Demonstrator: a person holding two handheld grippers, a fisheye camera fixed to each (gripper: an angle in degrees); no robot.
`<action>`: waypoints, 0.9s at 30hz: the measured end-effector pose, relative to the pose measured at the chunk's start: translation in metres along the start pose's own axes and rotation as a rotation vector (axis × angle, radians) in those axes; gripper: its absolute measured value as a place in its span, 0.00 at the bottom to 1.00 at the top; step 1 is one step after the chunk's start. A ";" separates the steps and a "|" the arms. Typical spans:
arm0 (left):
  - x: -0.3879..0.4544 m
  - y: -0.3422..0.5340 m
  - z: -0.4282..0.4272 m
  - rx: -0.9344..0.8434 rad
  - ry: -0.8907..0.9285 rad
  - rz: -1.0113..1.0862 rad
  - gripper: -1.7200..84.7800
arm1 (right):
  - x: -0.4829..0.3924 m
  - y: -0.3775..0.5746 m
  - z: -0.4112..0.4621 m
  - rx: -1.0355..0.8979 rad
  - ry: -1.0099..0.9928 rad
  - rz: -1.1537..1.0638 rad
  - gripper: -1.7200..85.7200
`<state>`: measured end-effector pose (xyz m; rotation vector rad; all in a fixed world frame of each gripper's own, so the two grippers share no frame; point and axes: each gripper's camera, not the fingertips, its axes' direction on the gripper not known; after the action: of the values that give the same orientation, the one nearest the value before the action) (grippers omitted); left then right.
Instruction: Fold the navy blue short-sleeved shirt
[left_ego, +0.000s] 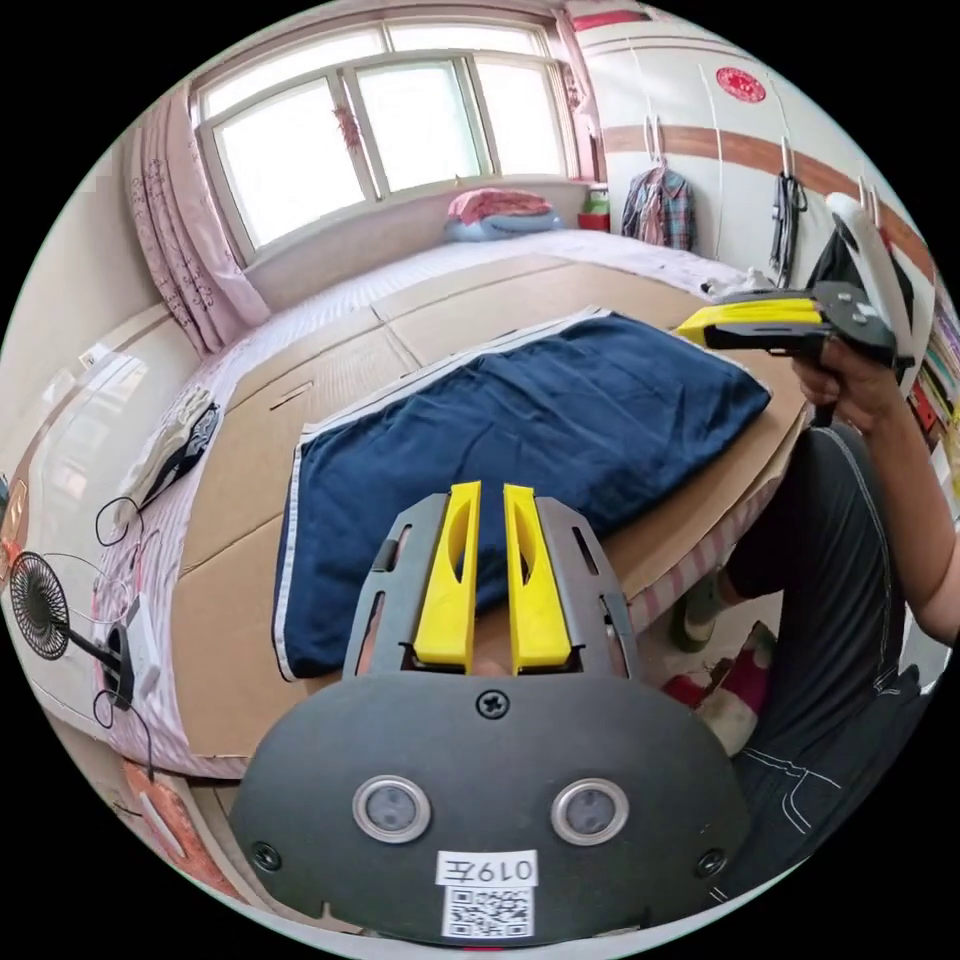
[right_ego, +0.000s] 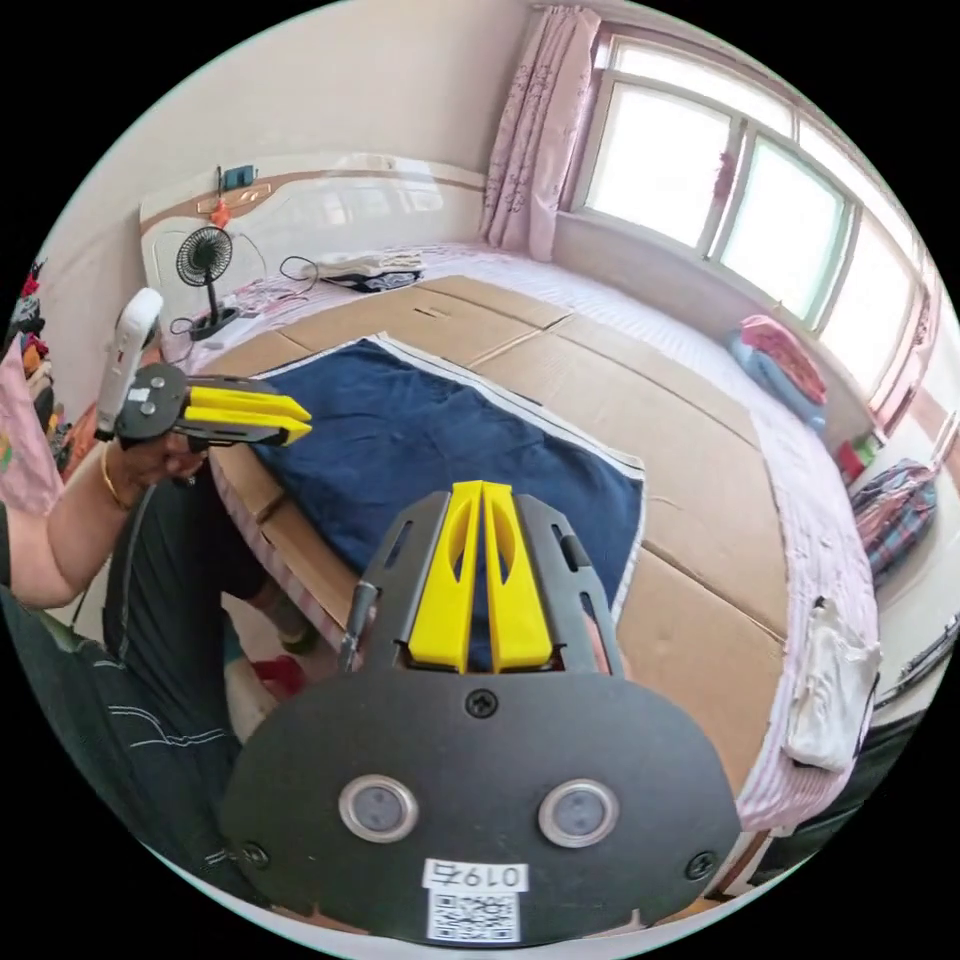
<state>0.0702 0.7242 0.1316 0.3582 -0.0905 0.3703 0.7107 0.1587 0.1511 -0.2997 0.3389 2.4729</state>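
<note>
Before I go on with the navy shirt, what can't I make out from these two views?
- Left gripper view: the left claw covers the navy shirt's near edge.
- Right gripper view: the right claw and its mount hide the shirt's near hem.
- Both views: sleeves and collar are not distinguishable; the shirt lies as a flat rectangle.

Home bedroom: bed (right_ego: 800, 560), pink curtains (right_ego: 530, 130).

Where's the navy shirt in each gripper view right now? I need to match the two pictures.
Left gripper view: the navy shirt lies mid-frame on cardboard, just beyond the jaws.
Right gripper view: it lies centre-left, beyond the jaws.
Shared landmark: the black desk fan.
</note>
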 end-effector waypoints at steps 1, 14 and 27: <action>-0.008 -0.003 0.000 -0.008 -0.002 -0.003 0.04 | -0.002 -0.026 -0.007 -0.022 -0.078 0.000 0.01; -0.227 -0.106 -0.027 0.033 0.102 -0.158 0.06 | 0.010 -0.220 -0.080 -0.239 -0.400 0.089 0.10; -0.503 -0.061 -0.011 -0.101 0.306 -0.586 0.15 | 0.077 -0.240 -0.181 -0.232 -0.493 0.578 0.17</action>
<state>-0.3740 0.5055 0.0251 0.2112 0.2916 -0.1622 0.8200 0.3308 -0.0823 0.3721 -0.0908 3.0386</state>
